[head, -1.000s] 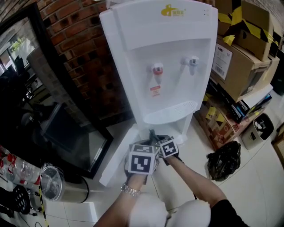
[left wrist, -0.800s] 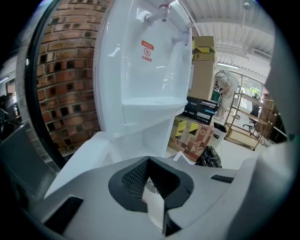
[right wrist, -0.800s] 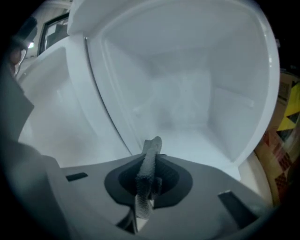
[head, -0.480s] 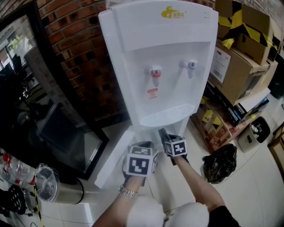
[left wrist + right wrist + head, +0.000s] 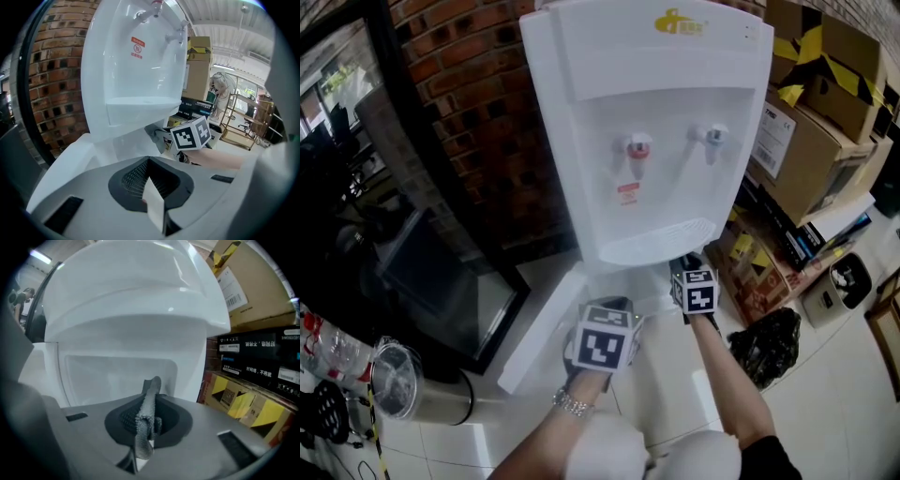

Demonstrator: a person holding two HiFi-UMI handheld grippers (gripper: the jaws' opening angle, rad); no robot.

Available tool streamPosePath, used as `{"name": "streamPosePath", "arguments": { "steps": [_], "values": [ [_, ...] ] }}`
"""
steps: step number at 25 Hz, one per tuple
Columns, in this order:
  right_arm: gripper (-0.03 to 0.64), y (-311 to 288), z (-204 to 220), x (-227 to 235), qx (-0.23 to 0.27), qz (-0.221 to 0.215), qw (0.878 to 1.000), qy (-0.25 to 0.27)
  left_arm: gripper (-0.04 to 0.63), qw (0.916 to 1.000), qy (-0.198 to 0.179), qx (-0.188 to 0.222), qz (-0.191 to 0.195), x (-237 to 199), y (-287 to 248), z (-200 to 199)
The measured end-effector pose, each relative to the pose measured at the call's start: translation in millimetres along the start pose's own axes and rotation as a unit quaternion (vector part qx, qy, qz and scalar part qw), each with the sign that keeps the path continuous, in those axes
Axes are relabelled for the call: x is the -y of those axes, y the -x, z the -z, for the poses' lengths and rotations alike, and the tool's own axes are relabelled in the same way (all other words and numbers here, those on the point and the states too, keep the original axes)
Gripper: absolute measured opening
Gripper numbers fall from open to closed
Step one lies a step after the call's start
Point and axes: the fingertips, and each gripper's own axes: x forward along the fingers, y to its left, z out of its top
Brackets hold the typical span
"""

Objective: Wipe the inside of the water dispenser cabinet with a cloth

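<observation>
The white water dispenser [image 5: 647, 141] stands against a brick wall, its low cabinet door [image 5: 539, 328] swung open to the left. My right gripper [image 5: 687, 270] is at the right side of the cabinet opening, just under the drip tray, shut on a grey cloth [image 5: 147, 420]. The right gripper view looks into the white cabinet interior [image 5: 122, 376], with the cloth sticking up from the closed jaws. The left gripper view also shows the cloth [image 5: 157, 136], hanging by the opening. My left gripper [image 5: 609, 314] hovers in front of the opening, jaws closed on nothing.
Cardboard boxes [image 5: 811, 122] are stacked right of the dispenser, with a black bag [image 5: 766, 342] and a small white bin [image 5: 844, 277] on the tiled floor. A dark glass cabinet [image 5: 441, 291] and a steel can with a clear lid [image 5: 403, 384] stand to the left.
My right gripper has moved to the right with the cloth, away from the left gripper, to the cabinet's right side. The left gripper has hardly moved.
</observation>
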Motion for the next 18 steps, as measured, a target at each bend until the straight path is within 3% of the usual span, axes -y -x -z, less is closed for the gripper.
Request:
{"name": "streamPosePath", "arguments": {
  "steps": [13, 18],
  "values": [
    [0.021, -24.6, 123.0, -0.9, -0.149, -0.013, 0.989, -0.001, 0.000, 1.0000, -0.003, -0.005, 0.002, -1.5, -2.3, 3.2],
    [0.021, -18.9, 101.2, -5.5, -0.134, -0.030, 0.989, -0.051, 0.000, 0.9999, 0.002, -0.010, 0.003, -4.3, -6.2, 4.9]
  ]
}}
